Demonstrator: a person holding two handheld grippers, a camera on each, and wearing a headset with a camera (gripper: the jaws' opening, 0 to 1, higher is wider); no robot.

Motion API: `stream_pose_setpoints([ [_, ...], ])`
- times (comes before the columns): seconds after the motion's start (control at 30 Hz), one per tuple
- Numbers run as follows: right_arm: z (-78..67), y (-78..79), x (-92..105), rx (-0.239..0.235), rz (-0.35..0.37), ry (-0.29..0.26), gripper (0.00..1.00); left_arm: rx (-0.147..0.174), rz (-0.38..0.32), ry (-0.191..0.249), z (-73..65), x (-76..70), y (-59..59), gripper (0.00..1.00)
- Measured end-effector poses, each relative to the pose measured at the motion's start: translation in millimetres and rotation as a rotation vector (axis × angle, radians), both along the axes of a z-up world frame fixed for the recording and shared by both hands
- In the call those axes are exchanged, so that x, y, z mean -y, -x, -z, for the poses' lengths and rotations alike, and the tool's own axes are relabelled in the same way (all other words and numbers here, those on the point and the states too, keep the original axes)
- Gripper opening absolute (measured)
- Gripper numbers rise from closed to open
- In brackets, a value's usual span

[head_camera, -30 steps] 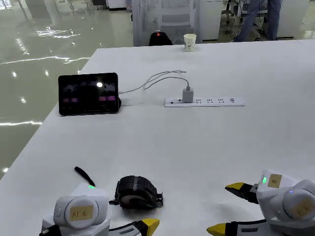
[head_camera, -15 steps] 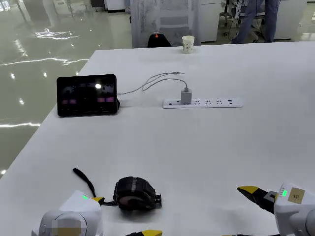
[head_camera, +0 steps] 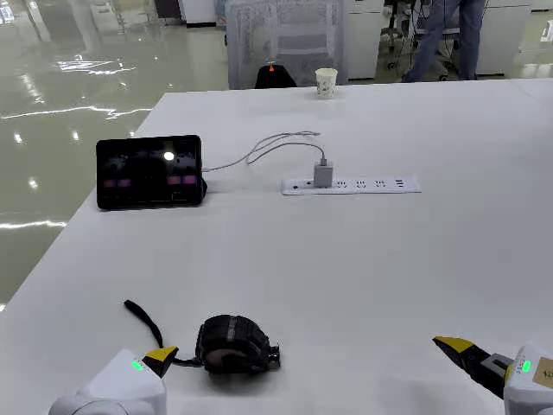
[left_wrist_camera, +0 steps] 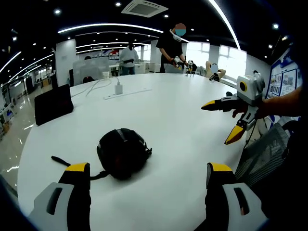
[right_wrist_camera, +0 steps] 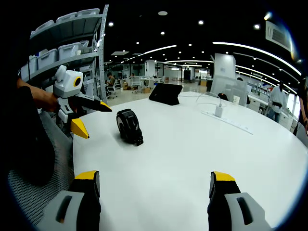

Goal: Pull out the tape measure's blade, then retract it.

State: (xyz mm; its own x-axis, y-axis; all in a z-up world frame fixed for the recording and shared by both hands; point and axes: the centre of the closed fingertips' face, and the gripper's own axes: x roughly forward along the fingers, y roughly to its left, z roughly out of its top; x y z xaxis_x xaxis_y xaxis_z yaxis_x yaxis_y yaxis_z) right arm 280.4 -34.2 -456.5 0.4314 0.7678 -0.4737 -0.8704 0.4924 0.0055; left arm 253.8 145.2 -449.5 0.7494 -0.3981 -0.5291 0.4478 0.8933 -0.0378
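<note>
The tape measure (head_camera: 235, 344) lies on the white counter (head_camera: 363, 259) at the lower left of the head view. It is a round black case resting on its side, with its black wrist strap (head_camera: 143, 318) trailing off to the left. Any lettering on the case is too dark and small to read, and the hook end at its right side is hard to make out.

In the left gripper view, the left gripper (left_wrist_camera: 148, 169) has its yellow-tipped jaws spread wide. The case sits just ahead of them, between the two tips and touching neither. In the head view the bottom edge cuts this gripper off, leaving one yellow tip just beside the strap.

The right gripper (right_wrist_camera: 154, 176) is well apart from the case, with its jaws also spread and nothing between them. At the lower right corner of the head view it is mostly cut off. A tan sticker (head_camera: 545, 372) on it runs past the frame edge, so its writing cannot be read.

Toward the upper left of the head view a tablet (head_camera: 149, 171) stands propped up. Its screen shows only dim purple patches. A cable (head_camera: 259, 149) runs from it to a white charger (head_camera: 322, 173) plugged into a power strip (head_camera: 363, 185). A paper cup (head_camera: 326, 82) stands at the counter's far edge, its print too small to read.
</note>
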Motion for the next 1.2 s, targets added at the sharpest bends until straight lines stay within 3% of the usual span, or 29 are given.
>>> stream_pose_setpoints([
  [0.57, -5.4, 8.6, 10.6, -0.021, 0.025, -0.055, 0.99, 0.024, 0.041, 0.016, -3.6, 0.8, 5.2, 0.99],
  [0.7, -5.2, 8.9, 12.4, -0.014, 0.026, -0.053, 0.99, 0.024, 0.049, -0.003, -2.5, -1.4, 6.4, 0.99],
  [1.2, -7.1, 12.8, 11.1, -0.012, 0.013, -0.05, 0.99, 0.048, 0.063, 0.019, -10.1, -0.2, 6.3, 0.99],
])
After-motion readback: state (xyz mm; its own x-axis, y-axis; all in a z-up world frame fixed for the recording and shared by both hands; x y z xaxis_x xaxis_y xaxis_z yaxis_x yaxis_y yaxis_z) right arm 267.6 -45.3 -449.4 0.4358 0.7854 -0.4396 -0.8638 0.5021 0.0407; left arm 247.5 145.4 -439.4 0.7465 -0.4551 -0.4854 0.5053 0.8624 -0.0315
